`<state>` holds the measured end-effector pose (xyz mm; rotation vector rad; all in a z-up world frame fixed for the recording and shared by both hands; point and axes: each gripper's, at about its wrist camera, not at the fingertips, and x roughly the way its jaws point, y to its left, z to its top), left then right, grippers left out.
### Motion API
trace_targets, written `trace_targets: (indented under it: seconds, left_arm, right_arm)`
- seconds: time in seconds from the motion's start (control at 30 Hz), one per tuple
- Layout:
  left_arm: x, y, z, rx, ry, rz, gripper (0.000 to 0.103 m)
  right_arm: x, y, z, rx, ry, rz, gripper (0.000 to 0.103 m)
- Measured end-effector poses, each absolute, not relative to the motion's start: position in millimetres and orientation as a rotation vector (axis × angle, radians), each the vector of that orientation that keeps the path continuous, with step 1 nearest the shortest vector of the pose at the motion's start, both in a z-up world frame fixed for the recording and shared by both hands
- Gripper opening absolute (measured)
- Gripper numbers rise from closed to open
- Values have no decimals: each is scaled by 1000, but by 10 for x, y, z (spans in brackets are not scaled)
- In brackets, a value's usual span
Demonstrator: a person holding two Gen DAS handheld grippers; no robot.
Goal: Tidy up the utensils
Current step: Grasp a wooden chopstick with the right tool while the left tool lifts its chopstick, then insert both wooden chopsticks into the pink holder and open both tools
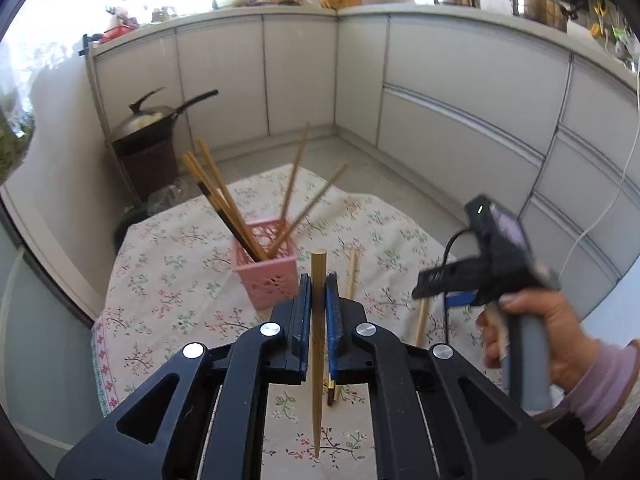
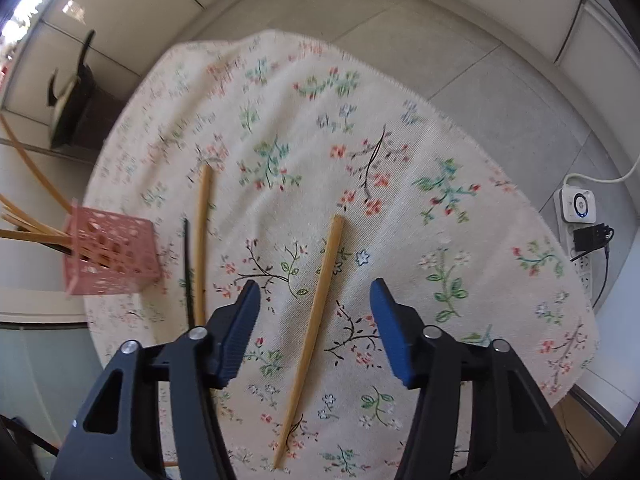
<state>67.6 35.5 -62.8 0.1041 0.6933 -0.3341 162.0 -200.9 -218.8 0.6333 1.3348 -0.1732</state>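
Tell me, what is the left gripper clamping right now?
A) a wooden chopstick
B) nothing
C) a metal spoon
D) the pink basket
A: in the left wrist view the left gripper has its blue pads pressed on a wooden chopstick, held above the floral cloth short of the pink basket.

Black gripper (image 1: 318, 292), blue pads (image 2: 236, 330), lilac sleeve (image 1: 604, 388)

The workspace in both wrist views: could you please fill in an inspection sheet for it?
Surface: floral cloth, lying flat.
Job's things: pink basket holds several chopsticks; three more lie loose on the cloth, one between the right claw's pads.
Clutter: nothing seen.
Grippers: left claw shut on a chopstick; right claw open, empty.
Cables: power strip on the floor, plugged.
Surroundings: cabinets, wok.
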Motion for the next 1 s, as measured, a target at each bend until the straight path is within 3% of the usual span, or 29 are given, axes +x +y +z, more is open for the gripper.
trace_targets:
  seconds: [0.07, 0.13, 0.3, 0.67, 1.0]
  left_arm:
    - [688, 434, -592, 73, 674, -320, 6]
    - [705, 507, -559, 48, 659, -299, 6]
    - [754, 710, -516, -28, 654, -262, 6]
    - [693, 868, -295, -131, 581, -228, 6]
    - [739, 816, -116, -140, 547, -196, 6]
  right_arm:
    - [1681, -1927, -2325, 639, 1366, -161, 38]
    - [1696, -1876, -2336, 598, 1333, -181, 10]
    - [1543, -1881, -2178, 648, 1263, -155, 9]
    - [749, -1766, -854, 552, 913, 59, 8]
    - [676, -1683, -307, 537, 815, 139, 8]
